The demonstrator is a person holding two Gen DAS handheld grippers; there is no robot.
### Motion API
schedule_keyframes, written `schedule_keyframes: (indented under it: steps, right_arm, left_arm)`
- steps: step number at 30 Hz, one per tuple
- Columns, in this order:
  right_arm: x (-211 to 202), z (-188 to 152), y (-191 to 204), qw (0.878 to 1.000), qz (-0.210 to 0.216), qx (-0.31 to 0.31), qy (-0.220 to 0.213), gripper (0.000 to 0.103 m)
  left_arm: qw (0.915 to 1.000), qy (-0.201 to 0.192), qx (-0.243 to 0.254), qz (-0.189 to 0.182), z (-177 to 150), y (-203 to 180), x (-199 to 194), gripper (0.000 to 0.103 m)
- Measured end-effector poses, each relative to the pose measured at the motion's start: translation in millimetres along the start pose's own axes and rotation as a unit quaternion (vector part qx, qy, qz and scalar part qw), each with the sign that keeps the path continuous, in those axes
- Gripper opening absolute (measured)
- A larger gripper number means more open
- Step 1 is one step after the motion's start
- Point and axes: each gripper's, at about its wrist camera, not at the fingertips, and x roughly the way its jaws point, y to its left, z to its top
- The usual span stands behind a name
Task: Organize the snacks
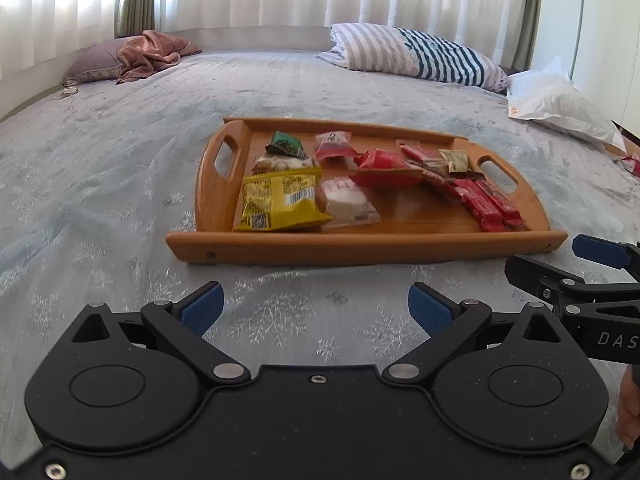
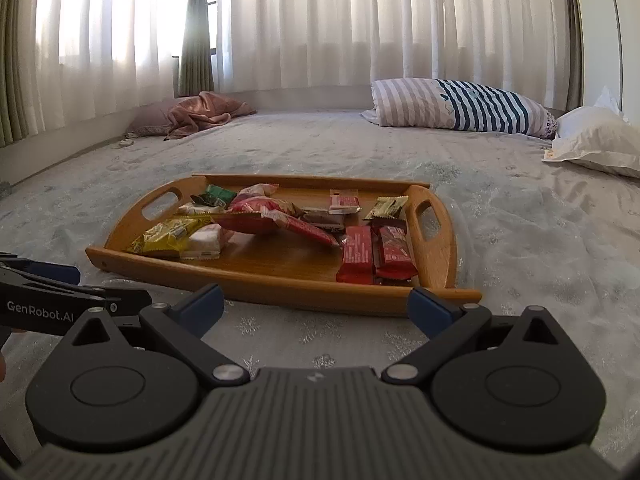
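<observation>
A wooden tray [image 1: 360,246] [image 2: 256,280] with cut-out handles lies on the bed and holds several snack packets. Among them are a yellow bag [image 1: 278,202] [image 2: 168,236], a white wrapped cake [image 1: 346,198] [image 2: 204,244], a green packet [image 1: 286,144] [image 2: 218,194], a big red pouch [image 1: 384,170] [image 2: 256,220] and red bars [image 1: 486,202] [image 2: 376,254]. My left gripper [image 1: 316,310] hovers open just short of the tray's near rim, empty. My right gripper [image 2: 316,308] is open and empty too, at the tray's near right corner. Each gripper shows at the other view's edge.
The bed has a pale snowflake-patterned sheet [image 1: 120,200]. A striped pillow [image 1: 420,54] and a white plastic bag [image 1: 560,104] lie at the far right, a pink cloth on a mauve pillow [image 1: 136,58] at the far left. Curtains [image 2: 320,20] hang behind.
</observation>
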Motion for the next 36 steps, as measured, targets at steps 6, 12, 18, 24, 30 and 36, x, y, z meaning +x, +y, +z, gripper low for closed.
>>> schedule_keyframes:
  steps: [6,12,18,24,30,36]
  right_arm:
    - [1,-14,1,0.999,-0.027,-0.014,0.018,0.103]
    - [5,-24,-1,0.999,-0.028,-0.012,0.034,0.103]
    - [12,-31,3,0.998,-0.023,-0.021,0.048,0.103]
    - [15,-33,1,0.998,-0.014,-0.017,0.052,0.103]
    - [13,-37,2,0.999,-0.017,-0.019,0.041,0.103]
    - [13,-37,1,0.999,-0.013,-0.013,0.042,0.103]
  left_arm:
    - [0.9999,0.001,0.009,0.014,-16,-3,2,0.099]
    - [0.9998,0.001,0.009,0.020,-28,-4,7,0.101]
    - [0.9993,-0.009,0.023,0.026,-33,-9,8,0.103]
    - [0.9994,-0.012,0.020,0.023,-35,-8,12,0.103]
    - [0.9991,-0.021,0.026,0.023,-39,-9,12,0.103]
    - [0.9992,-0.021,0.026,0.023,-39,-8,12,0.103]
